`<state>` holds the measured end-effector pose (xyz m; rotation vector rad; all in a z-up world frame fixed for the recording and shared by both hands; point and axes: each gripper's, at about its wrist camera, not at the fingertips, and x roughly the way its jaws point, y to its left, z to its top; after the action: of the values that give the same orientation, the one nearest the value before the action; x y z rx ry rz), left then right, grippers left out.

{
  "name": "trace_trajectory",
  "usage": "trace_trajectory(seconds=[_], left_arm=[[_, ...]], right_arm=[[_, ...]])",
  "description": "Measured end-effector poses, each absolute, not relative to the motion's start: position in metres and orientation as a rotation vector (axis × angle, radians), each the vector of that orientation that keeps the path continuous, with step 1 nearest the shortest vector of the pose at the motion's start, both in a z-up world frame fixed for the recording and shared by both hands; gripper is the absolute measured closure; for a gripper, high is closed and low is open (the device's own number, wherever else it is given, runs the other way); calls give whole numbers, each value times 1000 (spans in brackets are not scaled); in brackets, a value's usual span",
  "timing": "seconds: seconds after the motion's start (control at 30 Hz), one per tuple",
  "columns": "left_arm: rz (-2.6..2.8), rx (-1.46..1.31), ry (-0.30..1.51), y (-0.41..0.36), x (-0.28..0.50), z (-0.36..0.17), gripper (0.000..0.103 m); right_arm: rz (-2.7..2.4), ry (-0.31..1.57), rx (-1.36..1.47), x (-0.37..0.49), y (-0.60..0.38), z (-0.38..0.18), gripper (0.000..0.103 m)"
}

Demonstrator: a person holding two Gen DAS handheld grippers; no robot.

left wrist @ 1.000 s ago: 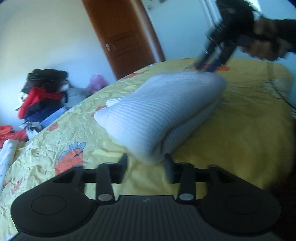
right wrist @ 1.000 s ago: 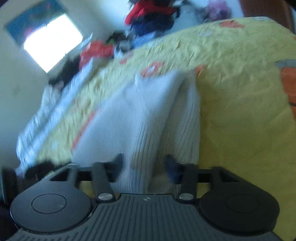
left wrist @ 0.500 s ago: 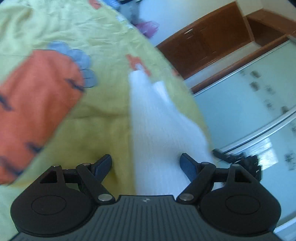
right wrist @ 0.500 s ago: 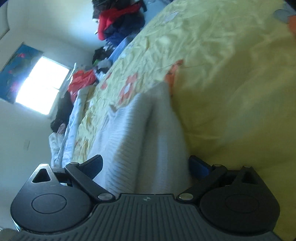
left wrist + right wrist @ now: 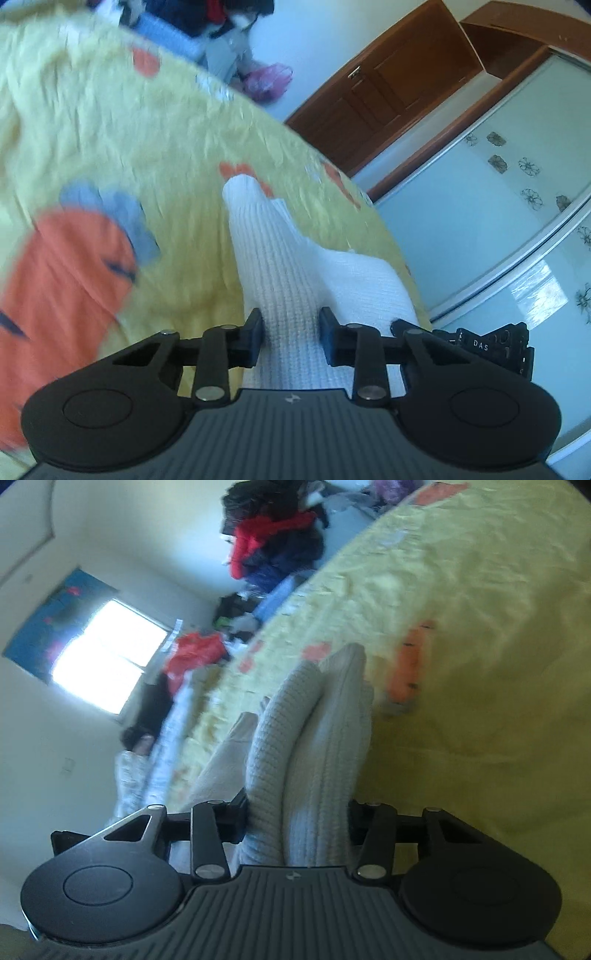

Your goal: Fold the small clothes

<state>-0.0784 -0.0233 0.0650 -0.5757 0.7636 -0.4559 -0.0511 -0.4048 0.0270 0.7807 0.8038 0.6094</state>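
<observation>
A folded white ribbed knit garment (image 5: 273, 251) lies on a yellow bedsheet (image 5: 155, 147) printed with orange carrots. My left gripper (image 5: 290, 332) is shut on one edge of the fold, the cloth bunched between its fingers. My right gripper (image 5: 295, 816) is shut on the thick folded layers of the same garment (image 5: 314, 720) at the other side. Part of the right gripper (image 5: 495, 343) shows at the right edge of the left wrist view. Both views are tilted.
A pile of red and dark clothes (image 5: 273, 542) sits beyond the bed's far edge. A wooden door (image 5: 380, 88) and a glass-front wardrobe (image 5: 517, 206) stand at the right. A bright window (image 5: 107, 661) is on the wall. More clothes (image 5: 192, 653) lie along the bed's side.
Both grippers went from open around the garment's edges to shut on it. Both views have tilted and the garment's edges are drawn up between the fingers.
</observation>
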Motion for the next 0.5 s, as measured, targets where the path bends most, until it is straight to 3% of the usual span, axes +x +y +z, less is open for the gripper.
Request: trace_trajectory(seconds=[0.1,0.13,0.17,0.3,0.37,0.4,0.43,0.5], left_arm=[[-383,-520,712,3,-69,86,77],[-336,-513,702,14,-65,89,91],[-303,-507,677,23,-63,91,98],[-250,-472,661,43,-58,85,97],[-239,-476,699,46,-63,76,90],[-254,-492,726,49,-67,71,70],[-269,-522,754,52,-73,64,33],[-254,-583,723,61,-94,52,9]], right_arm=[[662,804,803,-30,-379,28,61],[675,808,812,-21,-369,26,62],[685,813,817,-12,-358,24,62],[658,824,770,13,-328,9,57],[623,846,782,14,-331,3,52],[616,852,798,10,-337,2,45],[600,858,801,5,-342,3,37],[565,848,818,-10,-358,6,25]])
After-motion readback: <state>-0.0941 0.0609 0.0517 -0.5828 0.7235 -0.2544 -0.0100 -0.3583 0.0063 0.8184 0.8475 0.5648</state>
